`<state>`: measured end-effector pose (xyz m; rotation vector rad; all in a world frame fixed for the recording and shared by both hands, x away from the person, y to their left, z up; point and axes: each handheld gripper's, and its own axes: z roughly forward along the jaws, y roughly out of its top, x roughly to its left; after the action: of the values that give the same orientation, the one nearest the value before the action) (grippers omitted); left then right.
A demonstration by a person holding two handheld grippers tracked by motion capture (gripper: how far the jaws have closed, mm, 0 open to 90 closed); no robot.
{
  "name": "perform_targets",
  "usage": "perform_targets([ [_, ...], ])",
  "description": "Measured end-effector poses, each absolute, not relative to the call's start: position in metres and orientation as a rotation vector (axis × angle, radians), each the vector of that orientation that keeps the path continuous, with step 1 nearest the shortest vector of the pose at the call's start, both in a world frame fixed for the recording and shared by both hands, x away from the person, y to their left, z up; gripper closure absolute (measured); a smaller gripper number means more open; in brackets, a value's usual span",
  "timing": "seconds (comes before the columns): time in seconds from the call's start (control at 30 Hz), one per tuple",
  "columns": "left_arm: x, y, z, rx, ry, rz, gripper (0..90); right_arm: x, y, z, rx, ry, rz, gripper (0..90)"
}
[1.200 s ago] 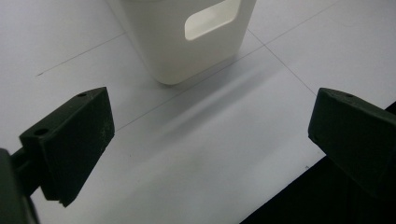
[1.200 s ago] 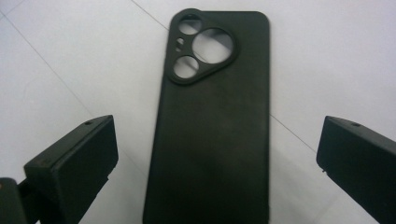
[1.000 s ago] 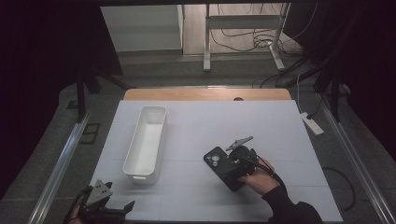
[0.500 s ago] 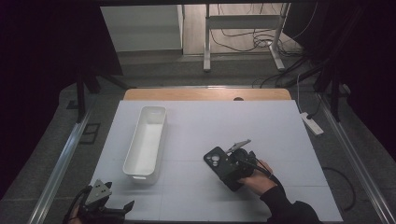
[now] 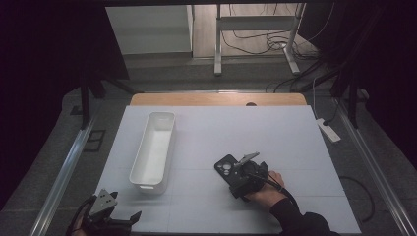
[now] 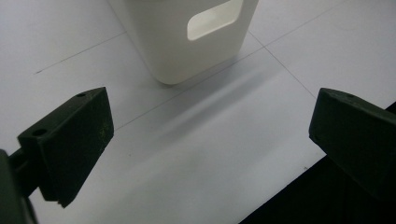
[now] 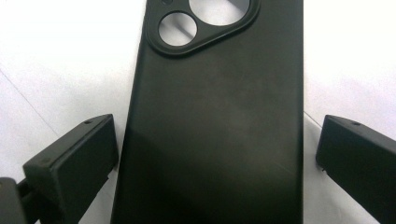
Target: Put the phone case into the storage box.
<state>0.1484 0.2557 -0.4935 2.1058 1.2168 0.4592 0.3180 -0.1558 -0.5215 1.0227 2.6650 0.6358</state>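
Phone case: we record a black, matte, soft-looking phone case (image 7: 215, 121) with a raised camera cut-out at its far end, lying flat, back up, on the table's right-centre area; in the high view (image 5: 227, 166) its near part is hidden under the gripper.
Position of case: we find it well apart from the tray, to that tray's right, and near the front half of the table.
Right gripper: we see the right gripper (image 7: 217, 154) straddling the case, one black jaw on each side of it. The jaws stand spread wide; a strip of white surface shows between each jaw and the case edge, so nothing is grasped. In the high view (image 5: 246, 178) it sits over the case's near end.
Right hand: a hand (image 5: 265, 192) in a dark sleeve holds that gripper from behind.
Tray: we note a long, narrow white plastic tray (image 5: 153, 150) with a handle slot in its near end wall (image 6: 187, 32), standing upright left of centre, its length running away from the person.
Left gripper: we see the left gripper (image 5: 105, 216) at the front-left corner of the table, near the tray's near end but apart from it. Its jaws (image 6: 210, 140) stand wide apart with only bare surface between them.
Table: a white sheet (image 5: 275, 132) marked with faint grid lines covers the table.
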Motion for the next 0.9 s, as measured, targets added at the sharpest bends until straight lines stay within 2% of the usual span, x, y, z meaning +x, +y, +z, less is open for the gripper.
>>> perform_targets([
  [0.17, 0.148, 0.256, -0.493, 2.103, 1.218, 0.46, 0.3, 0.318, -0.155, -0.521, 1.03, 2.667, 0.617, 0.2],
  [0.3, 0.148, 0.256, -0.493, 2.09, 1.225, 0.464, 0.0, 0.315, -0.154, -0.515, 1.039, 2.678, 0.602, 12.0],
  [0.63, 0.148, 0.256, -0.493, 2.098, 1.205, 0.448, 0.0, 0.318, -0.157, -0.513, 1.021, 2.704, 0.599, 14.8],
  [0.9, 0.151, 0.261, -0.493, 2.084, 1.163, 0.36, 0.0, 0.317, -0.163, -0.504, 1.0, 2.701, 0.672, 15.0],
])
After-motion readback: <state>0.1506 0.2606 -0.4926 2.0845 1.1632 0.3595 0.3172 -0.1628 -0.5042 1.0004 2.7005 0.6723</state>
